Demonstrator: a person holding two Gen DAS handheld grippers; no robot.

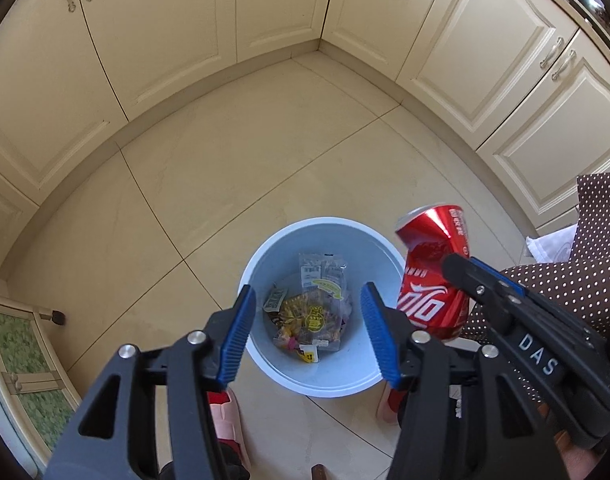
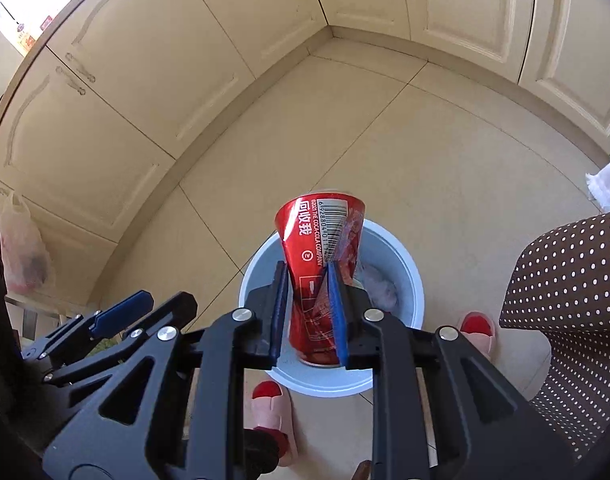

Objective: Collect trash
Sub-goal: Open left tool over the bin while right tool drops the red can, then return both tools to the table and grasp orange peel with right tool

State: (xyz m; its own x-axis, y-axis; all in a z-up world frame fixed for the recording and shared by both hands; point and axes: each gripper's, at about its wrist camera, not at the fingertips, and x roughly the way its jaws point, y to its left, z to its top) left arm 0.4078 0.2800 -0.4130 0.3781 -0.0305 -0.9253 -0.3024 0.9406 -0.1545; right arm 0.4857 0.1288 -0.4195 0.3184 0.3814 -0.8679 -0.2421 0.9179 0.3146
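right gripper [image 2: 311, 312] pinching crushed red can [image 2: 321, 248], left gripper [image 1: 305, 332] wide and empty, pale blue bin [image 1: 261, 264], beige tile floor [image 1: 265, 152], cream cabinets [image 1: 153, 28]

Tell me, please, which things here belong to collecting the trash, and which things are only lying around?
Belonging to the job:
- crushed red can, clamped in the right gripper
- pale blue bin
- snack wrappers lying in the bin
- left gripper, open and empty above the bin

Only lying around:
- pink slippers
- plastic bag by the cabinets
- dotted brown fabric
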